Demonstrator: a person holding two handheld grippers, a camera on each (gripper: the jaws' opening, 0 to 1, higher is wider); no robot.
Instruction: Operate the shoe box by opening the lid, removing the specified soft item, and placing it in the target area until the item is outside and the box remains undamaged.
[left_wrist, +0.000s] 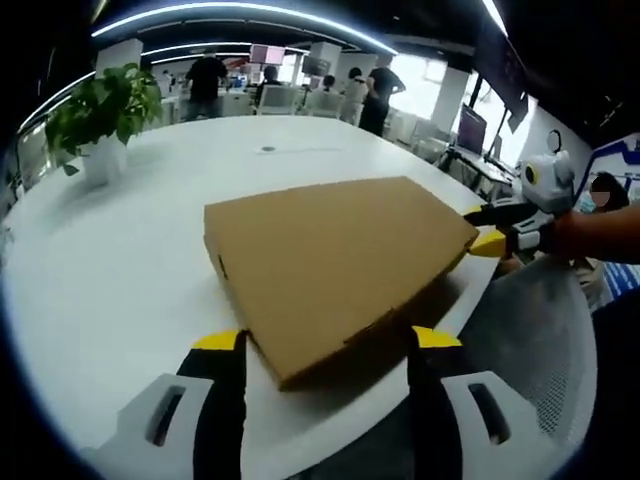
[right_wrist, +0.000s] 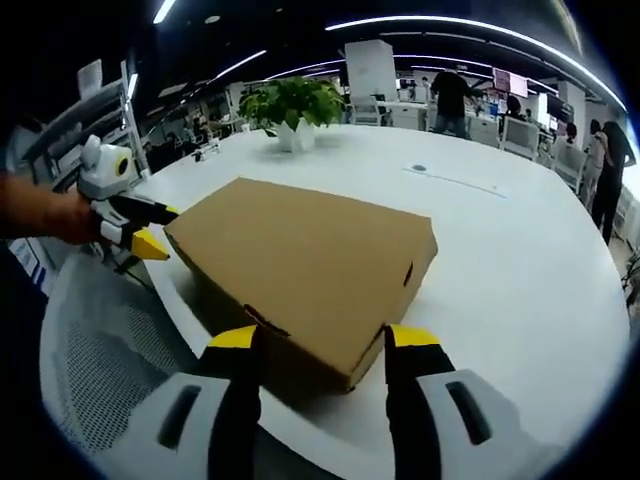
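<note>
Left gripper (left_wrist: 327, 340) and right gripper (right_wrist: 313, 336) spread wide around corners of plain brown cardboard shoe box (left_wrist: 335, 265), apparently not clamped, lid closed, no writing legible, glossy white round table (left_wrist: 130, 270).

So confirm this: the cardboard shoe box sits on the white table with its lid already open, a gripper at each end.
Not quite: the lid is still closed. The left gripper view shows the shoe box flat and shut on the white table, left gripper at one end, right gripper at the other.
</note>
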